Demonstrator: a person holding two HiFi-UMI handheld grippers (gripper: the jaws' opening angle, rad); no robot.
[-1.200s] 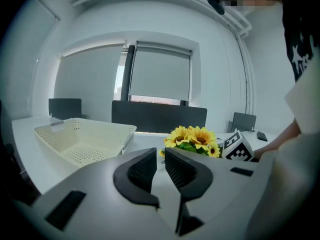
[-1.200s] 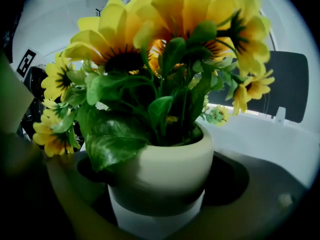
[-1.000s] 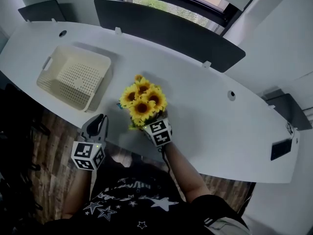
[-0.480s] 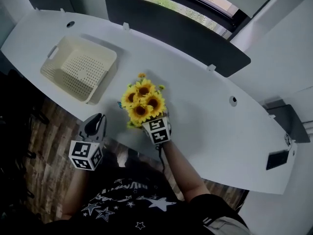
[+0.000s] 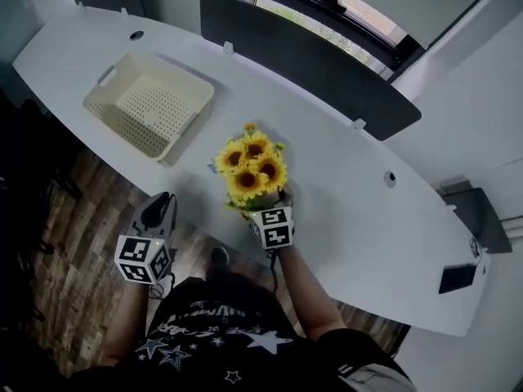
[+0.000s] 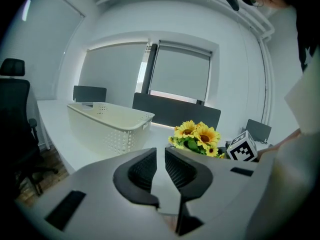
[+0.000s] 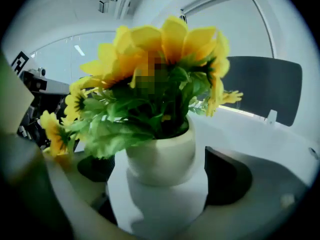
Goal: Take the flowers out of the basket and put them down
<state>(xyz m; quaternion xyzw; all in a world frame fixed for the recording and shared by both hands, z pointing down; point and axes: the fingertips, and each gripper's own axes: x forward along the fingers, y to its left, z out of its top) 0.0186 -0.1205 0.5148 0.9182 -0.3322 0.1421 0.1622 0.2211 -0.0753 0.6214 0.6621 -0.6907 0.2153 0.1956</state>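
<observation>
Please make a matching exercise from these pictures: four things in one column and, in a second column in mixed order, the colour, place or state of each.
Things:
1. basket
2. sunflowers
3. pot
4. left gripper

Descriptions:
a. yellow
b. over the wooden floor, nothing between its jaws
c. empty, on the table
d. white, between the jaws of the right gripper

Pairs: 1-c, 2-a, 3-d, 4-b

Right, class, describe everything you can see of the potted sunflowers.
The bunch of yellow, seemingly artificial sunflowers with green leaves stands upright in a matte white rounded pot. The right hand-held gripper clasps the pot from both sides near the front edge of the white table, outside the cream perforated basket.
</observation>
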